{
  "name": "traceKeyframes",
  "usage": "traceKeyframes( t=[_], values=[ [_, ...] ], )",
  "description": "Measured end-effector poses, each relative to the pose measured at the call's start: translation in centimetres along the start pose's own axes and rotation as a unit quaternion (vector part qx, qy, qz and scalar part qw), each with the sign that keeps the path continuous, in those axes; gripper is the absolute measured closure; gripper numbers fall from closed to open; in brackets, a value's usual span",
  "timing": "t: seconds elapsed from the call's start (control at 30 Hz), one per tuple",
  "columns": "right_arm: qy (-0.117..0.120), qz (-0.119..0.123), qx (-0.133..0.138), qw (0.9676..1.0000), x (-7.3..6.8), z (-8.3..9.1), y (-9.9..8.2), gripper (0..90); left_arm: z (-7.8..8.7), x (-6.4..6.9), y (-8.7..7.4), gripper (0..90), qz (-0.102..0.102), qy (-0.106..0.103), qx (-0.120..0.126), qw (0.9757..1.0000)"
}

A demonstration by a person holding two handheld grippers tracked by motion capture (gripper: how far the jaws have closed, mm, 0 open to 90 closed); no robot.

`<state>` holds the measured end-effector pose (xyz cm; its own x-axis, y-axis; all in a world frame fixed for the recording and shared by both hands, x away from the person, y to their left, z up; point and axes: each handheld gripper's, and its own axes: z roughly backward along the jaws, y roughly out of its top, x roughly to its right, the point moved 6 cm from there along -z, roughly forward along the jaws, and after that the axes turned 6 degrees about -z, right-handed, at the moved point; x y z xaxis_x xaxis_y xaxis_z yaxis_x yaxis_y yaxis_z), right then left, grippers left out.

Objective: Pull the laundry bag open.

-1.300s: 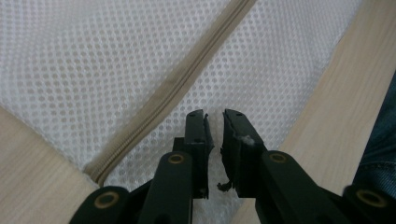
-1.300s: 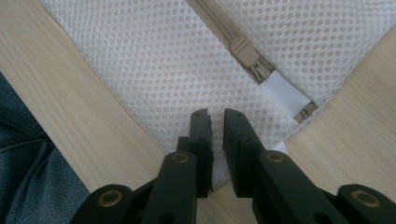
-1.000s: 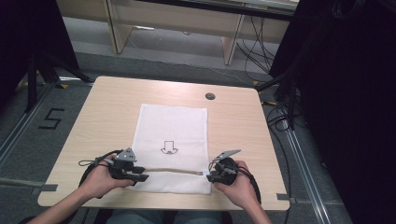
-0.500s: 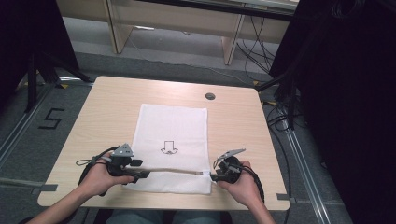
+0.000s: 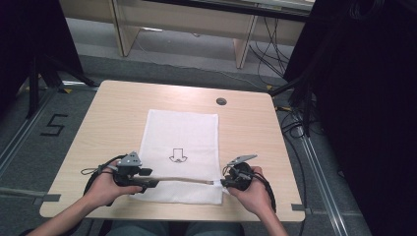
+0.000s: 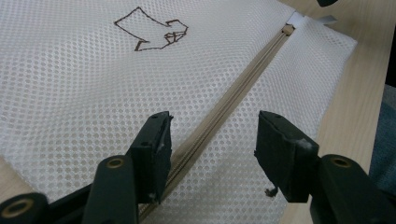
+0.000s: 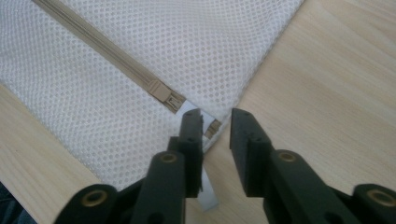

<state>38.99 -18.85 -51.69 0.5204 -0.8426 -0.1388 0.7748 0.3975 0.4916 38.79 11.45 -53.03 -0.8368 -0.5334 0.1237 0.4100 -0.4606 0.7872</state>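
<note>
High view: a white mesh laundry bag (image 5: 181, 152) lies flat in the middle of the wooden table (image 5: 123, 105), a drawn arrow (image 5: 178, 156) on its upper face. A tan zipper (image 5: 179, 179) runs across its near end. The left gripper (image 5: 147, 181) sits at the zipper's left end, the right gripper (image 5: 223, 183) at the bag's near right corner. A round grommet (image 5: 221, 101) sits in the far tabletop, well apart from the work. Cables (image 5: 290, 123) lie on the floor to the right.

Left gripper view: the jaws stand wide, straddling the zipper (image 6: 233, 100) with nothing pinched; they have just been closing slightly from a wider gape. The mesh lies loose between them. The slider (image 6: 288, 29) sits at the far end of the track.

Right gripper view: the jaws have just been closing and now leave a narrow gap. A white pull tab (image 7: 198, 140) runs under the left jaw, and the small tan zipper end (image 7: 213, 127) lies in the gap; no firm pinch is evident. The slider (image 7: 164, 95) lies just ahead of the jaw tips.

Risks, as judged: with the bag unpinned on the left, a pull on the tab would likely drag the whole bag rather than run the slider. The right jaws may close on mesh instead of the tab, or the thin tab may slip out. Nothing on the table blocks either gripper.
</note>
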Motion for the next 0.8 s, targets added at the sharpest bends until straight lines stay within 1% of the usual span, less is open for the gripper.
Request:
traceKeyframes(
  t=[0.03,0.07,0.1,0.13,0.17,0.2,0.23,0.27,0.3,0.33,0.4,0.43,0.47,0.5,0.53,0.57,0.6,0.63,0.67,0.7,0.77,0.8],
  values=[
    [-0.003,0.009,0.005,0.9999,0.1,-0.1,0.2,81.6,0.0,0.0,0.1,45.8,-0.004,0.000,0.001,1.0000],
    [-0.002,-0.001,-0.001,1.0000,0.0,0.0,0.3,84.4,-0.1,0.0,0.3,46.2,-0.002,0.003,0.003,1.0000],
    [0.000,0.008,0.007,0.9999,0.0,-0.1,0.6,87.8,-0.1,0.1,0.4,47.4,-0.002,0.002,0.005,1.0000],
    [0.001,0.007,0.009,0.9999,0.0,-0.1,0.8,89.2,-0.2,0.1,0.6,48.8,-0.005,0.004,0.006,1.0000],
    [0.003,-0.005,0.003,1.0000,-0.1,-0.1,0.9,90.0,-0.2,0.1,0.8,50.2,-0.012,0.007,0.007,0.9999],
    [0.005,0.002,0.006,1.0000,0.0,-0.2,1.1,90.0,-0.3,0.2,0.9,51.4,-0.005,0.006,0.007,0.9999],
    [0.007,0.005,0.008,0.9999,0.1,-0.4,1.3,90.0,-0.3,0.2,1.0,52.0,-0.008,0.008,0.009,0.9999],
    [0.010,-0.001,0.004,0.9999,0.0,-0.5,1.3,90.0,-0.4,0.1,1.0,52.2,-0.018,0.007,0.008,0.9998],
    [0.011,0.002,0.006,0.9999,0.0,-0.6,1.3,90.0,-0.5,0.2,1.0,52.3,-0.017,0.005,0.009,0.9998],
    [0.013,0.001,0.002,0.9999,0.0,-0.7,1.3,90.0,-0.5,0.1,1.0,52.5,-0.020,0.009,0.005,0.9998],
    [0.015,-0.009,-0.004,0.9998,-0.2,-0.8,1.2,90.0,-0.5,-0.1,0.9,53.2,-0.027,0.011,0.000,0.9996],
    [0.018,-0.010,-0.007,0.9998,-0.3,-0.8,1.2,90.0,-0.7,0.1,1.0,53.2,-0.015,0.006,0.010,0.9998],
    [0.018,-0.003,-0.002,0.9998,-0.3,-0.8,1.4,90.0,-0.7,0.2,1.1,53.2,-0.012,0.007,0.011,0.9998],
    [0.016,-0.004,0.000,0.9999,-0.3,-0.8,1.4,90.0,-0.7,0.1,1.1,53.2,-0.014,0.009,0.005,0.9999],
    [0.015,-0.004,0.000,0.9999,-0.4,-0.9,1.4,90.0,-0.8,0.2,1.3,53.3,-0.020,0.005,0.009,0.9997],
    [0.016,-0.014,-0.010,0.9997,-0.6,-0.9,1.3,90.0,-0.8,0.3,1.4,53.3,-0.020,0.005,0.008,0.9998],
    [0.017,-0.001,-0.006,0.9998,-0.4,-1.1,1.3,90.0,-0.9,0.4,1.5,53.4,-0.022,0.004,0.009,0.9997],
    [0.015,-0.003,-0.009,0.9998,-0.4,-1.2,1.2,90.0,-1.1,0.5,1.7,53.5,-0.020,0.002,0.010,0.9997],
    [0.015,-0.003,-0.012,0.9998,-0.4,-1.3,1.2,90.0,-1.2,0.6,1.9,53.5,-0.024,0.003,0.011,0.9996],
    [0.014,-0.007,-0.017,0.9997,-0.5,-1.4,1.1,90.0,-1.4,0.7,2.2,53.6,-0.031,0.003,0.011,0.9994],
    [0.018,-0.007,-0.020,0.9996,-0.5,-1.7,0.9,90.0,-1.7,1.0,2.6,53.9,-0.034,-0.002,0.012,0.9993],
    [0.015,-0.014,-0.026,0.9995,-0.6,-1.8,0.8,90.0,-1.9,1.1,2.9,54.1,-0.041,-0.002,0.012,0.9991]
  ],
)
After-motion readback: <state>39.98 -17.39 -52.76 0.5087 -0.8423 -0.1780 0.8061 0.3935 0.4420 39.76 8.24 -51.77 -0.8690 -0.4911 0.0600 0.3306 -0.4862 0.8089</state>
